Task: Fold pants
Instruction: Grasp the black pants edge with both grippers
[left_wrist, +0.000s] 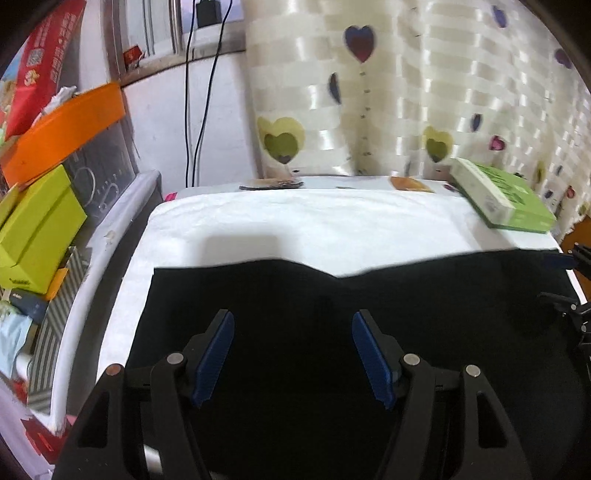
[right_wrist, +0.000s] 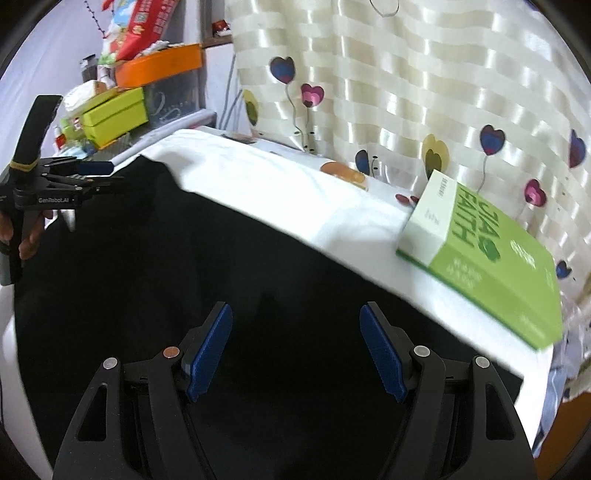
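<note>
Black pants (left_wrist: 332, 332) lie flat under both grippers. Left gripper (left_wrist: 293, 354) and right gripper (right_wrist: 295, 350) spread wide, empty. Green box (right_wrist: 491, 266) ahead-right of right gripper, on white cloth (left_wrist: 295, 229).

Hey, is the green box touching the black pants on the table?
Apart. The right wrist view shows a strip of white table cover between the green box and the black pants.

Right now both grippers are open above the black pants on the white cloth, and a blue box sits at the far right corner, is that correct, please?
Nearly. The box at the far right corner is green, not blue, as the right wrist view shows clearly. The rest holds: the left gripper and right gripper are both open above the black pants lying on the white cloth.
</note>
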